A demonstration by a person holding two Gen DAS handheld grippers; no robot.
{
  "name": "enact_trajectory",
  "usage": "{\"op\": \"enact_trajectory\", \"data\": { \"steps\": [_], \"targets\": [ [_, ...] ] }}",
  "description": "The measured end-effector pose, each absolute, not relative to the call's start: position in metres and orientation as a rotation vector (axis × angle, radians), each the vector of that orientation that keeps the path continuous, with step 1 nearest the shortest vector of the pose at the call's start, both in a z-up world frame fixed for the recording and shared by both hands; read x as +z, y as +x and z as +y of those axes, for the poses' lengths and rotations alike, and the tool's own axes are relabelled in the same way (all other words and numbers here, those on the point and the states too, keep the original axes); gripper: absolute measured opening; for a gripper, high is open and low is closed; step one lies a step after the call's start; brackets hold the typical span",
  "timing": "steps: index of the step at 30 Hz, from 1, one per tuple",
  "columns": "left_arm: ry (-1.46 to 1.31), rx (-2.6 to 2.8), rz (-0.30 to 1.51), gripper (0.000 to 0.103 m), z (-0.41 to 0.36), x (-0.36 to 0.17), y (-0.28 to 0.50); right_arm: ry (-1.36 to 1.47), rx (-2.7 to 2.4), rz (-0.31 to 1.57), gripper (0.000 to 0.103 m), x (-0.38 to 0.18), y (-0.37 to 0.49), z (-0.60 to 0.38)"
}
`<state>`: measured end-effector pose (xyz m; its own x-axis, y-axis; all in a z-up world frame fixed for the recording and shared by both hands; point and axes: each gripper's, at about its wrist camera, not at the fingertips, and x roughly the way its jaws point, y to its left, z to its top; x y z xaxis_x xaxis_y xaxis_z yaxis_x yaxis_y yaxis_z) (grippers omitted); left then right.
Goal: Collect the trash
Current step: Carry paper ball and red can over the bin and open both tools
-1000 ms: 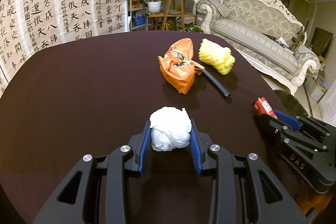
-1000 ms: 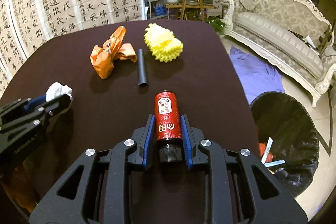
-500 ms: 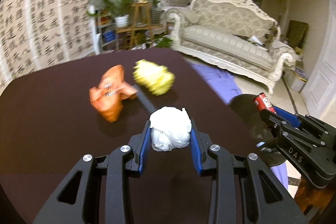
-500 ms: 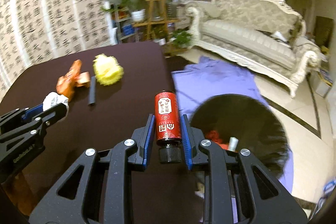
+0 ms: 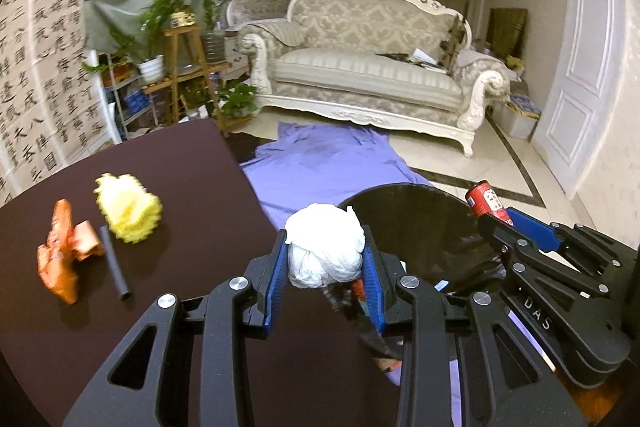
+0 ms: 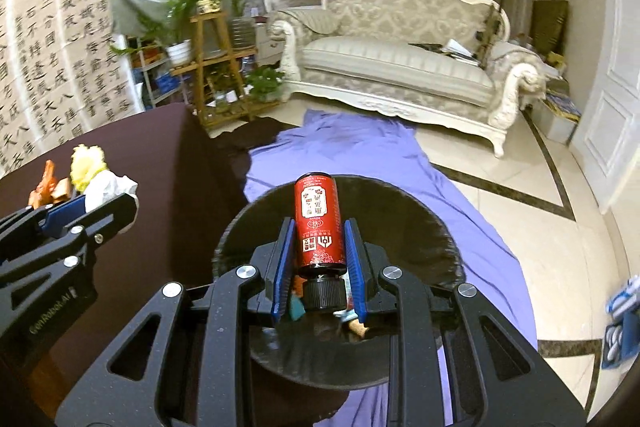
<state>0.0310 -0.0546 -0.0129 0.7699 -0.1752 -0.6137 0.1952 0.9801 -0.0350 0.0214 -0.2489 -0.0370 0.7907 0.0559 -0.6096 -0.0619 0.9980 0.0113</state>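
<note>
the dark table (image 5: 120, 327) is sitting at the left with the black-lined bin (image 6: 400, 223) standing on the floor just beside its edge, on a purple cloth (image 6: 360, 151). the right gripper (image 6: 320, 259) is hanging over the bin's mouth, jaws clamped narrowly on the red bottle (image 6: 319, 223), cap toward the camera. the left gripper (image 5: 325, 259) is pinching the white crumpled wad (image 5: 325, 247) at the bin's near rim — not yet squarely over the opening, by my reading. doing this well is probably meaning centring each load over the mouth before letting go. an orange wrapper (image 5: 60, 251), a yellow foam net (image 5: 128, 213) and a black tube (image 5: 115, 267) are lying on the table, uncollected.
</note>
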Motion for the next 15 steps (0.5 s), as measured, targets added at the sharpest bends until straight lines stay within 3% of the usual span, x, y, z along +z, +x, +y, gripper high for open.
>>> {"op": "enact_trajectory", "data": {
  "steps": [12,15],
  "targets": [
    [0.111,-0.204,0.705,0.035,-0.095,-0.031,0.062,0.016,0.019,0.664,0.024,-0.053,0.039,-0.274],
    [0.117,-0.195,0.723,0.04,-0.096,-0.036,0.066,0.011,0.007,0.672,0.025,-0.057,0.042,-0.277]
  ]
}}
